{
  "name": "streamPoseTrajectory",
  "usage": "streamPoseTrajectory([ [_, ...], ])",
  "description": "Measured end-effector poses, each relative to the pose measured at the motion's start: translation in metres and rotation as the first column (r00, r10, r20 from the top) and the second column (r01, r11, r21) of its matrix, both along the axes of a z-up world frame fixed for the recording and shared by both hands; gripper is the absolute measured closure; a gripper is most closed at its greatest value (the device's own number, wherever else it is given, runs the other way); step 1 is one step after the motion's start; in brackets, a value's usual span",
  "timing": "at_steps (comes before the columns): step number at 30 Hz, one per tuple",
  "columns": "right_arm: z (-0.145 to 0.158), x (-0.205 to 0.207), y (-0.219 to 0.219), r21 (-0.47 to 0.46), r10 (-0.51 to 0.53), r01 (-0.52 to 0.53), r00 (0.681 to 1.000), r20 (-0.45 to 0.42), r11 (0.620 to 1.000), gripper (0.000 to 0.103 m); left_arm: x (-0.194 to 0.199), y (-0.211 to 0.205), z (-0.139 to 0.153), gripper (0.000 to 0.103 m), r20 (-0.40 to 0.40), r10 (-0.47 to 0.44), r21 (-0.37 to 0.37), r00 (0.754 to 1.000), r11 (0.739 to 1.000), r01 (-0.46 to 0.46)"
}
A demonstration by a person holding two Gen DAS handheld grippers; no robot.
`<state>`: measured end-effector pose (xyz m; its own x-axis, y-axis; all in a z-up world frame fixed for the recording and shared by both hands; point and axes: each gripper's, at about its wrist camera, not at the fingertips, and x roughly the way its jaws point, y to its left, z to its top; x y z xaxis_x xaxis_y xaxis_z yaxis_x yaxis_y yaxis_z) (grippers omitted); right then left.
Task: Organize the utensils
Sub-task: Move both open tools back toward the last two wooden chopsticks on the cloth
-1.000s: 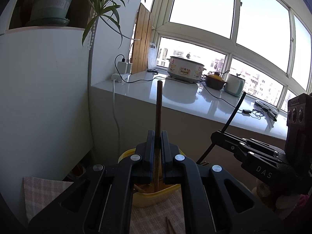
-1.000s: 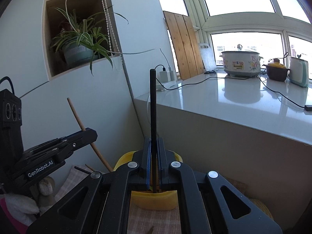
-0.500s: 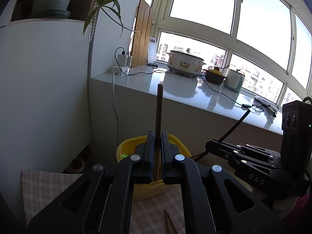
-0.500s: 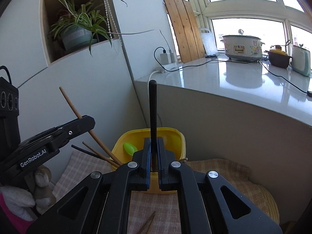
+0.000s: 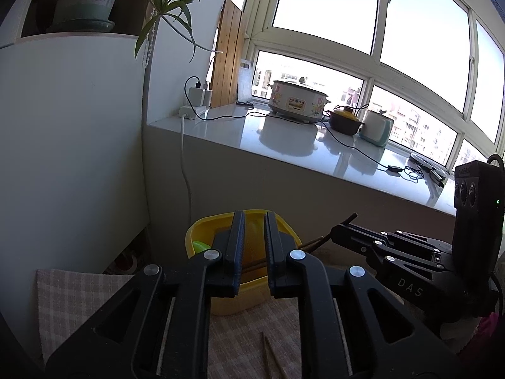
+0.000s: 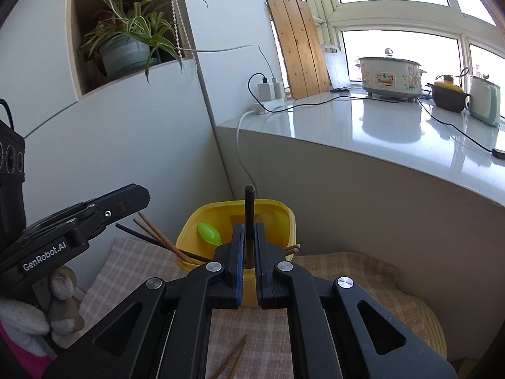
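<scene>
1. Jaws: the left gripper (image 5: 254, 246) stands parted with nothing between its pads, poised over the yellow container (image 5: 202, 230). The right gripper (image 6: 249, 252) is clamped on a dark chopstick (image 6: 249, 208), held upright over the same container (image 6: 285, 218).

2. Far left in the right wrist view, brown chopsticks (image 6: 157, 232) and a thin black one lean out over the container's left rim, just under the left gripper's tips.

3. Inside the container a green spoon (image 6: 209, 233) lies toward the left; what may be a pale wooden spoon sits behind the dark chopstick.

4. Near, on the checked cloth (image 6: 132, 262), two loose chopsticks (image 6: 233, 358) wait, partly cut off by the frame edge.

5. Risk: the dark chopstick, let go while upright, could tip on the rim or on the leaning sticks and fall onto the cloth. The container looks light, so a nudge might shift it.

6. Hidden: both grippers block the container's near wall and floor, so the dark chopstick's lower end and the count of utensils inside cannot be told.
</scene>
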<state>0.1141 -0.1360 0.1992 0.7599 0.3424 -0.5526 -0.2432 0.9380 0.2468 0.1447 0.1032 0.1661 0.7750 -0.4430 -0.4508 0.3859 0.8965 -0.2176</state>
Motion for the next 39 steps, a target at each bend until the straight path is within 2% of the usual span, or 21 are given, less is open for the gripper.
streamPoseTrajectory([
  [4, 0.006, -0.009, 0.001, -0.01, 0.001, -0.001, 1.0, 0.022, 1.0, 0.098, -0.012, 0.005, 0.005, 0.093, 0.013, -0.001, -0.006, 1.0, 1.0, 0.001],
  [6, 0.01, -0.015, 0.002, -0.017, 0.0, 0.0, 0.999, 0.037, 1.0, 0.094, -0.019, 0.006, 0.008, 0.093, 0.021, -0.001, -0.006, 1.0, 1.0, 0.002],
  [8, 0.014, -0.022, 0.001, -0.018, -0.004, 0.005, 0.998, 0.055, 1.0, 0.083, -0.026, 0.008, 0.01, 0.093, 0.026, -0.002, -0.01, 1.0, 1.0, 0.002],
  [13, 0.023, -0.036, 0.0, -0.034, -0.012, 0.015, 0.996, 0.094, 0.999, 0.078, -0.045, 0.012, 0.015, 0.092, 0.048, -0.002, -0.005, 0.999, 1.0, 0.002],
  [16, 0.026, -0.046, -0.002, -0.037, -0.014, 0.018, 0.994, 0.105, 0.999, 0.066, -0.059, 0.013, 0.015, 0.077, 0.056, -0.002, 0.0, 0.998, 1.0, 0.002],
  [19, 0.029, -0.057, -0.004, -0.051, -0.021, 0.029, 0.991, 0.134, 0.998, 0.055, -0.07, 0.013, 0.013, 0.068, 0.058, 0.003, 0.007, 0.998, 1.0, -0.003],
  [20, 0.029, -0.061, -0.005, -0.06, -0.027, 0.037, 0.989, 0.147, 0.998, 0.049, -0.074, 0.014, 0.011, 0.057, 0.054, 0.007, 0.009, 0.999, 1.0, -0.008],
  [21, 0.03, -0.065, -0.005, -0.068, -0.032, 0.043, 0.986, 0.161, 0.997, 0.045, -0.079, 0.014, 0.008, 0.051, 0.049, 0.013, 0.009, 0.999, 1.0, -0.013],
  [22, 0.03, -0.07, -0.006, -0.073, -0.036, 0.05, 0.984, 0.175, 0.996, 0.037, -0.083, 0.015, 0.006, 0.041, 0.043, 0.021, 0.01, 0.999, 1.0, -0.022],
  [23, 0.029, -0.074, -0.006, -0.078, -0.042, 0.057, 0.982, 0.184, 0.995, 0.031, -0.086, 0.015, 0.003, 0.037, 0.038, 0.028, 0.012, 0.999, 1.0, -0.028],
  [29, 0.013, -0.091, -0.015, -0.093, -0.062, 0.077, 0.986, 0.155, 0.993, 0.023, -0.103, 0.016, -0.018, 0.036, 0.006, 0.042, 0.033, 0.999, 0.999, -0.042],
  [39, -0.016, -0.107, -0.037, -0.038, -0.128, 0.129, 0.991, 0.048, 0.991, 0.023, -0.13, 0.023, -0.069, 0.035, -0.067, 0.092, -0.001, 0.994, 0.996, -0.092],
])
